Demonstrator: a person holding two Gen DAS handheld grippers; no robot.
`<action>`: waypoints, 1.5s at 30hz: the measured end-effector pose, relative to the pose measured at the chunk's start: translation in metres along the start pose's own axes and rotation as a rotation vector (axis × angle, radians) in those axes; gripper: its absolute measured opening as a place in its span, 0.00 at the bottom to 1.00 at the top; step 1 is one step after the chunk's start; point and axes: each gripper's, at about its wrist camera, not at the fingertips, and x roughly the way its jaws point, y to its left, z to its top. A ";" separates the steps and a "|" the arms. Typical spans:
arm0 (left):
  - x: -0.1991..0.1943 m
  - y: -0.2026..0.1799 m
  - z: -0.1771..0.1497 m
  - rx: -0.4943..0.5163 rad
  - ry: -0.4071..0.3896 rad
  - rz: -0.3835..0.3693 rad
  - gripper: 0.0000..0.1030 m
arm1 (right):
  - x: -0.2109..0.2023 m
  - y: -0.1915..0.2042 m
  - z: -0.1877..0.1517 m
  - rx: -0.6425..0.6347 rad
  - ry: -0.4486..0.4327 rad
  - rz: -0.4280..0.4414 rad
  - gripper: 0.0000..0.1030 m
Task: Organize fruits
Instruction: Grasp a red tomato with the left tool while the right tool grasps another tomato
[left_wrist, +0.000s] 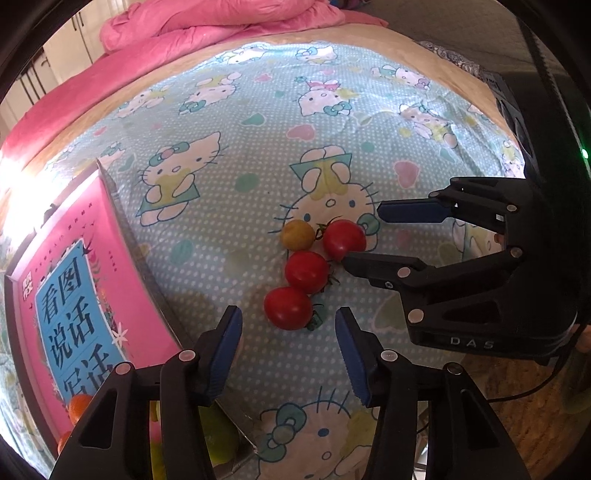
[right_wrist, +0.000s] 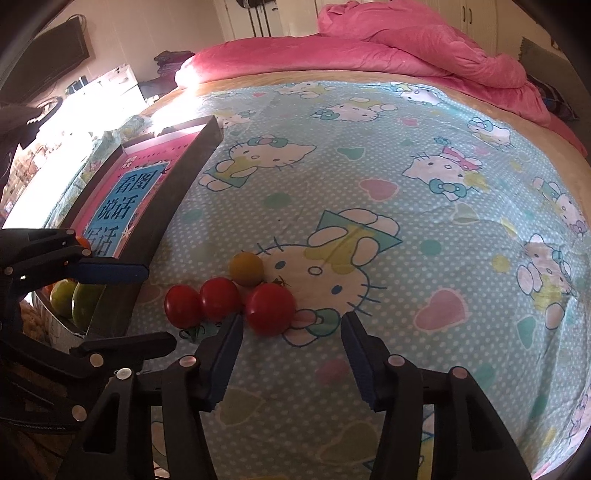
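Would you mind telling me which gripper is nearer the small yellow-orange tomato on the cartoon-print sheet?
Right. The right gripper straddles the red tomato touching the yellow-orange tomato. The left gripper hangs open past the far end of the tomato row.
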 end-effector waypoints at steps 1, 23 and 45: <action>0.001 0.001 0.000 -0.004 0.003 -0.002 0.53 | 0.002 0.002 0.000 -0.009 0.003 -0.002 0.51; 0.026 0.004 0.008 -0.049 0.036 -0.038 0.46 | 0.021 0.006 0.005 -0.038 0.019 0.009 0.31; 0.023 0.002 0.009 -0.072 0.002 -0.066 0.32 | 0.005 -0.010 0.007 0.065 -0.041 0.047 0.31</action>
